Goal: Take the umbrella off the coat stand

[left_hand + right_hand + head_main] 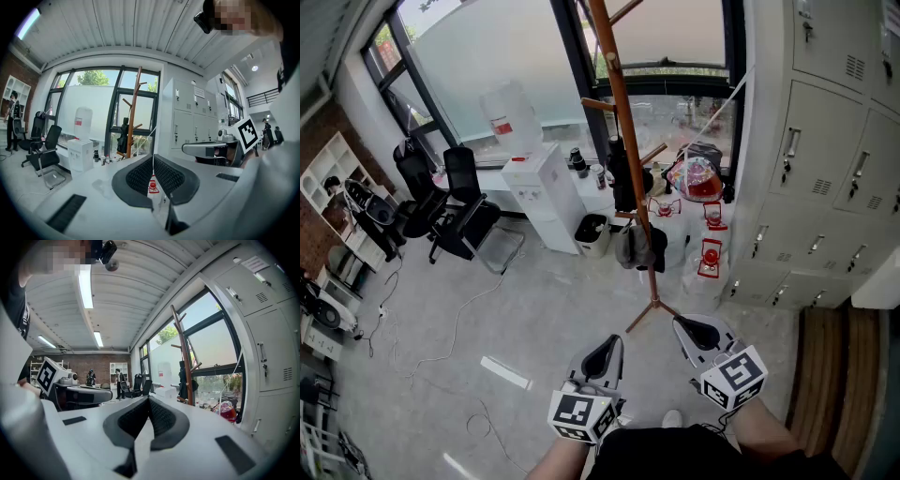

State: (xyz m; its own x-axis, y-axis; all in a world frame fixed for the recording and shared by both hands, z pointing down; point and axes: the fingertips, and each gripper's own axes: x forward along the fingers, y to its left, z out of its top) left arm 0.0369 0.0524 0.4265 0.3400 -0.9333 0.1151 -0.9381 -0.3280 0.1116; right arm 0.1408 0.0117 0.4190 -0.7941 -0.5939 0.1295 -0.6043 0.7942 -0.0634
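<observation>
A: Where is the umbrella (623,176)?
B: It hangs dark on the wooden coat stand (630,131) by the window (487,56) (well apart from both tools).
A: And the tongs?
B: The left tongs (612,345) and the right tongs (682,325) are each pressed together, with nothing between them.

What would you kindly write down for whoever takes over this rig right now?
Left tool: shut, empty, held low in front of the person.
Right tool: shut, empty, beside it.
Things: the coat stand stands ahead by the window. The dark folded umbrella hangs from it, well clear of both tools.
Done: nothing yet, the umbrella is untouched.
Left: step closer, open a tool, grip the umbrella and lift it off its peg.
</observation>
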